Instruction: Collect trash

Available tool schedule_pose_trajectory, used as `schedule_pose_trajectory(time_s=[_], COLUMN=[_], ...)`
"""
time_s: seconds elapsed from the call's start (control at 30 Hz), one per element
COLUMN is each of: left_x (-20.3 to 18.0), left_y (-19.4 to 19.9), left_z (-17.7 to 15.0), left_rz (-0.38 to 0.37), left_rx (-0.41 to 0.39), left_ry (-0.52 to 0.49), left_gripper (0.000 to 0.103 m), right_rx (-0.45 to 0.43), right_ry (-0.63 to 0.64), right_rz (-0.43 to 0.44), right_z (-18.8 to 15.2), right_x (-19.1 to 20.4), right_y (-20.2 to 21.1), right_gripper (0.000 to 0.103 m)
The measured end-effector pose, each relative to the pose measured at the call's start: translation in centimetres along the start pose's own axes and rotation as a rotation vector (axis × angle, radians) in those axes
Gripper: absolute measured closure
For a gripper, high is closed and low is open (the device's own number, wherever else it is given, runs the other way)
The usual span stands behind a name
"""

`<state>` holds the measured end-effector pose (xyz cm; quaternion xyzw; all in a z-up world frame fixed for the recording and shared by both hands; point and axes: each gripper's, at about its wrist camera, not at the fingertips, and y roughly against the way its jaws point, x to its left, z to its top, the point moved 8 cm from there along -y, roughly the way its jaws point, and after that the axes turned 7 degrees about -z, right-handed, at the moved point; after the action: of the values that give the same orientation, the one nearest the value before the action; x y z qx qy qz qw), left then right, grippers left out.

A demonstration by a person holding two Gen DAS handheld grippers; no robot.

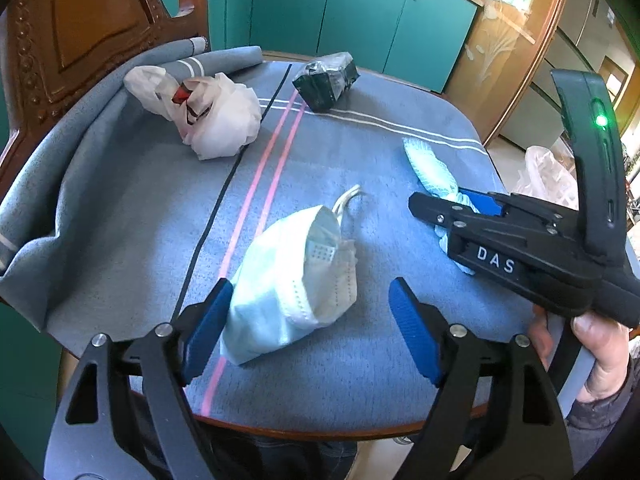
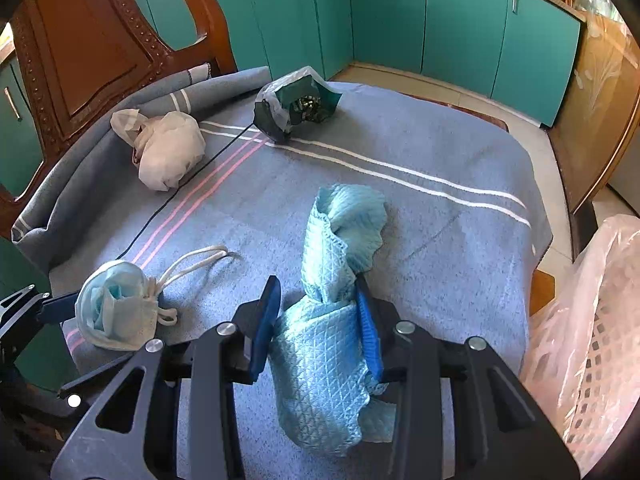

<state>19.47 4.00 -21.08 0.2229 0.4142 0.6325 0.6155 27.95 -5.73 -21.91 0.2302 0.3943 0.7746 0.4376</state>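
We see a pale blue quilted cloth (image 2: 332, 320) w/ a diamond weave, bunched into a long roll, lying near-right on the blanket-covered surface (image 2: 440, 240). Right gripper (image 2: 320, 320): jaws clamped on the cloth's middle. Its long axis runs near to far, far end flaring open and tipped up a bit.

Left gripper (image 1: 310, 328): jaws apart, a crumpled face mask (image 1: 296, 276) between them; left pad seems to touch it, right pad is clear. Mask is white and light blue, ear loops trailing toward the far side.

Far left sits a white plastic bag (image 1: 212, 116), knotted, something red showing inside. Far centre, a dark bag (image 2: 298, 104) is open w/ dark scraps inside. At the right edge, off the surface, a lattice basket (image 2: 592, 344) lined w/ clear plastic; contents we can't tell.
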Motion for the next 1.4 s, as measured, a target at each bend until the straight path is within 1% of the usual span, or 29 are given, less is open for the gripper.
schedule_pose_trajectory(time_s=[0.1,0.23,0.33,0.5,1.03,1.07,1.13,1.2,1.27,1.4], left_x=[0.2,0.3,0.3,0.5,0.6,0.6,0.7,0.7,0.8,0.6], left_y=[-0.6,-1.3,-1.5,-1.8,-1.7,-1.6,-1.5,-1.2,-0.9,0.1], left_z=[0.3,0.3,0.1,0.4,0.2,0.2,0.3,0.3,0.4,0.9], left_rz=[0.035,0.037,0.046,0.047,0.062,0.062,0.052,0.025,0.014,0.022], left_rx=[0.003,0.015,0.015,0.016,0.010,0.007,-0.007,-0.021,-0.037,-0.078], left_ry=[-0.019,-0.022,-0.034,-0.024,-0.031,-0.032,-0.022,-0.004,0.011,0.008], left_gripper=[0.040,0.051,0.051,0.052,0.052,0.053,0.068,0.073,0.075,0.077], right_rx=[0.001,-0.001,-0.002,-0.004,-0.006,-0.007,-0.008,-0.010,-0.011,-0.023], right_ry=[-0.001,-0.002,0.000,0.005,0.015,0.016,0.015,0.009,0.005,-0.004], right_rz=[-0.002,-0.001,-0.002,-0.009,-0.020,-0.020,-0.014,-0.009,-0.004,0.005], right_z=[0.0,0.0,0.0,0.0,0.0,0.0,0.0,0.0,0.0,0.2], right_x=[0.0,0.0,0.0,0.1,0.3,0.3,0.3,0.3,0.2,0.1], right_y=[0.0,-0.1,-0.1,-0.1,-0.1,-0.1,-0.1,0.0,0.0,0.5], right_gripper=[0.064,0.064,0.064,0.064,0.064,0.064,0.064,0.066,0.067,0.067])
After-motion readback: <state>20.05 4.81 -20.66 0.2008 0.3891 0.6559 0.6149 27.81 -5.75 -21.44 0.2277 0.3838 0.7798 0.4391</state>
